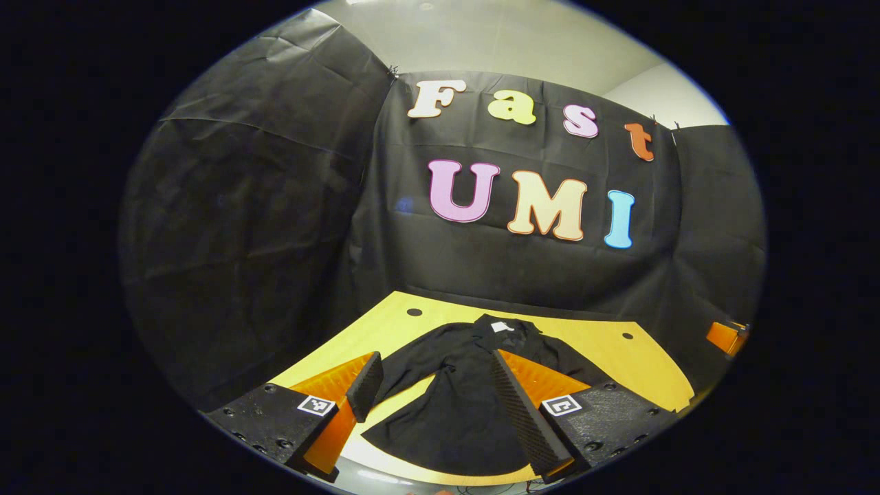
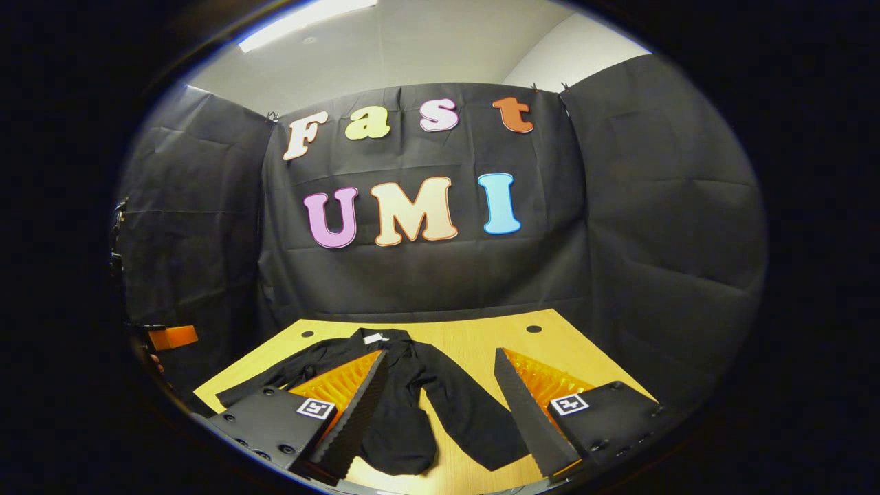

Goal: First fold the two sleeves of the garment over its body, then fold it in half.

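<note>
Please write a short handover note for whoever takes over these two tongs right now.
Left tongs: open, holding nothing, raised above the near side of the table.
Right tongs: open, holding nothing, likewise raised near the table's front.
Garment: black, lying on the table, collar toward the far wall, hem near you. Both sleeves appear spread outward.
Done: apparently nothing; no fold visible.
Left: fold each sleeve over the body, then fold the garment in half.

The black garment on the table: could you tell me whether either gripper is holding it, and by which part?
Nothing is held. The left gripper and the right gripper both hover open above the black garment, which lies on the yellow table.
</note>
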Demonstrator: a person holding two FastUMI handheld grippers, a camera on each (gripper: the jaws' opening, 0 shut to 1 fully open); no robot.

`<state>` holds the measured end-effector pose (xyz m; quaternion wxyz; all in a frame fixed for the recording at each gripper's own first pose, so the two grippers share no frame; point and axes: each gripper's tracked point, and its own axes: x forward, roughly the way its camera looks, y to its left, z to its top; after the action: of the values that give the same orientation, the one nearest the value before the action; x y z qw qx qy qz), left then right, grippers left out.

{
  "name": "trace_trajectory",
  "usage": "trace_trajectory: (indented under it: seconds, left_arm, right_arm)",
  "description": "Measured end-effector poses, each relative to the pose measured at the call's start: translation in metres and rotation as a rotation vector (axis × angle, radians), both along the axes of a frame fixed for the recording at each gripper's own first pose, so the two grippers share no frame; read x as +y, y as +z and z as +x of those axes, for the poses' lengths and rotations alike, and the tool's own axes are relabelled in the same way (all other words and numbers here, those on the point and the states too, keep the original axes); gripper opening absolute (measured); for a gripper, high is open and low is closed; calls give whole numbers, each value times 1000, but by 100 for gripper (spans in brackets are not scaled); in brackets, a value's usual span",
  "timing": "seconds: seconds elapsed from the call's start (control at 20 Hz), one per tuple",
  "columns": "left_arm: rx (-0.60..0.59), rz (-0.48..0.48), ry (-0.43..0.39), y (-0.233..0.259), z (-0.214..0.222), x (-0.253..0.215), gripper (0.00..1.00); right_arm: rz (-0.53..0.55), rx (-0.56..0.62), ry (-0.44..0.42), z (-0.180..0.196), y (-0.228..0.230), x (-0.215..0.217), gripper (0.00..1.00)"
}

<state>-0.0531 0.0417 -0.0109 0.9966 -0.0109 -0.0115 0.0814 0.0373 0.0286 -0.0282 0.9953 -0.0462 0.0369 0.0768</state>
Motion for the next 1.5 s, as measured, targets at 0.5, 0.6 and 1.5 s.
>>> trace_trajectory:
  seconds: [0.5, 0.6, 1.5]
  left_arm:
    - [8, 39, 71, 4, -18, 8, 92]
    - [15, 48, 85, 0, -24, 7, 93]
    - [31, 25, 181, -9, -50, 14, 93]
  right_arm:
    - [34, 115, -93, 54, -90, -77, 98]
    - [26, 147, -112, 63, -110, -88, 98]
    - [-95, 468, -135, 97, -257, -124, 94]
